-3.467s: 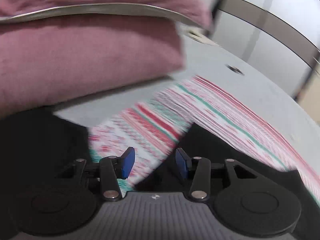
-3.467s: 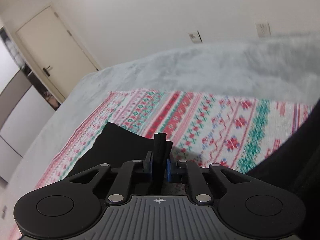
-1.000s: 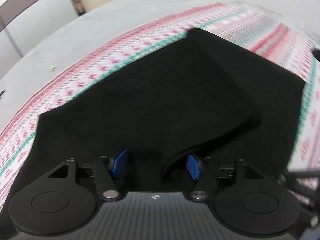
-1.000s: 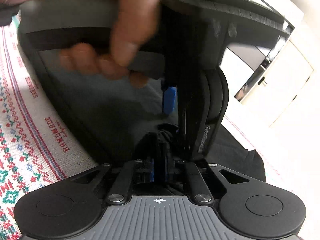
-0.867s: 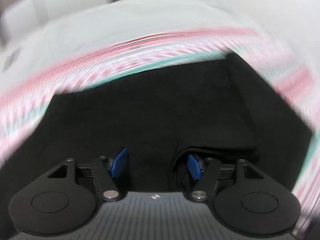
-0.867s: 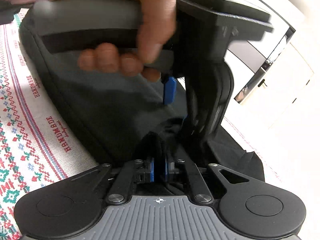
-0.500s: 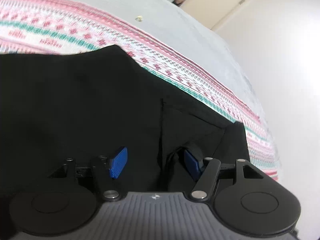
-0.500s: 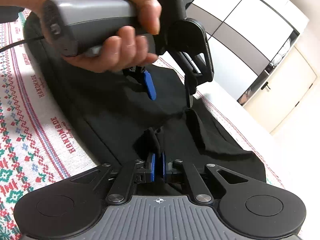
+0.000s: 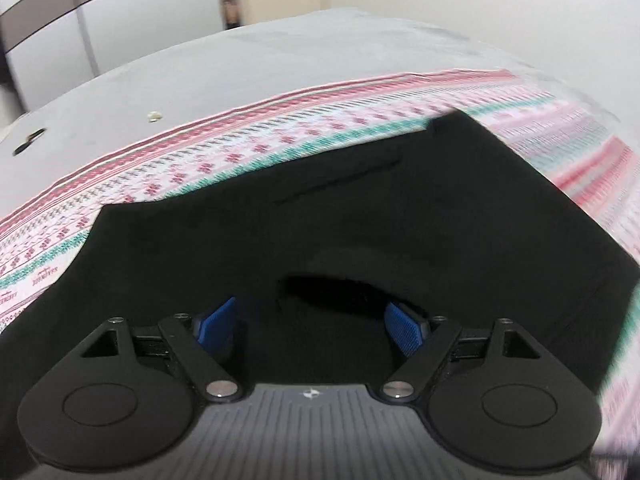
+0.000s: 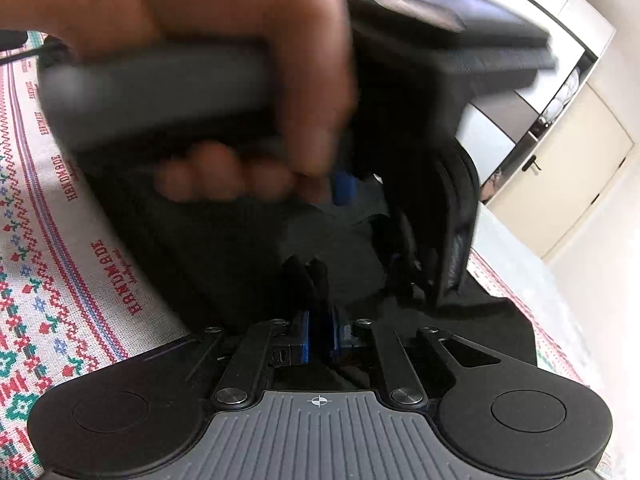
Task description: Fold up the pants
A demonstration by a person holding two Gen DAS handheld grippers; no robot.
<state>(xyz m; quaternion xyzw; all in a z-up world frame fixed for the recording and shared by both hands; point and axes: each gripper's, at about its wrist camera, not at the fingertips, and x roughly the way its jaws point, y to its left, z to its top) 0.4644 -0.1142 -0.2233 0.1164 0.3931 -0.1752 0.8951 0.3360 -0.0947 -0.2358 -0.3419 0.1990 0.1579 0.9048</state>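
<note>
Black pants (image 9: 360, 216) lie spread on a red, green and white patterned cloth (image 9: 240, 152) over a grey bed. My left gripper (image 9: 316, 320) is open, its blue pads wide apart just above the pants, with a raised fold of fabric between them. My right gripper (image 10: 319, 336) is shut on a pinched fold of the black pants (image 10: 224, 248). In the right wrist view the left gripper and the hand holding it fill the upper frame, blurred, close above the pants.
The patterned cloth (image 10: 52, 264) shows at the left of the right wrist view. Grey bedding (image 9: 240, 64) lies beyond the cloth. White and grey wardrobe doors (image 9: 100, 20) and a cream door (image 10: 568, 184) stand beyond the bed.
My left gripper has swung back over the pants and come close in front of the right wrist camera, still open. My right gripper stays shut on the fold.
</note>
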